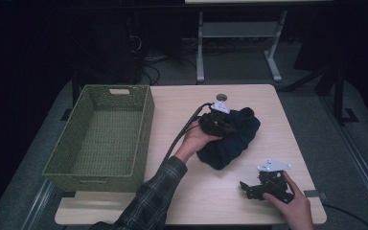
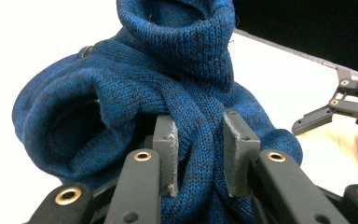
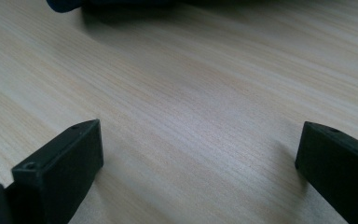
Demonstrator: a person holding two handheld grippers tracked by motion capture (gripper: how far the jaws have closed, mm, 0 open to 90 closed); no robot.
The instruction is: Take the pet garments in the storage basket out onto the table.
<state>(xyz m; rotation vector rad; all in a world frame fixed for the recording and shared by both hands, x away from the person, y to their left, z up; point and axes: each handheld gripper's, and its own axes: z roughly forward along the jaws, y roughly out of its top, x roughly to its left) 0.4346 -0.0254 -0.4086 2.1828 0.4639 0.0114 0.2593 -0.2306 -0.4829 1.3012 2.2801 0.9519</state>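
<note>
The jaws of the left gripper (image 2: 199, 161) are pinching a single twisted fold of the blue knitted garment (image 2: 168, 93), with the two grey pads pressing into the wool from either side. The garment is lying bunched in a heap on the pale wooden surface (image 1: 249, 96), right of centre in the high view, well apart from the green woven basket (image 1: 103, 134) that is standing on the left side.

The risk, as I am judging it, is sitting in how little cloth is being caught. Only a narrow rope of knit is running between the pads, while the bulk of the heap is hanging loose around them; on a lift the fold could be stretching and sliding out, or the rest could be trailing low and catching on the basket's near wall. The loose loops could also be snagging on the pad corners.

The right gripper (image 1: 268, 184) is resting on the surface near the front right corner, apart from the garment, its jaws spread wide over bare wood, so it is giving no support if the heap slips.
</note>
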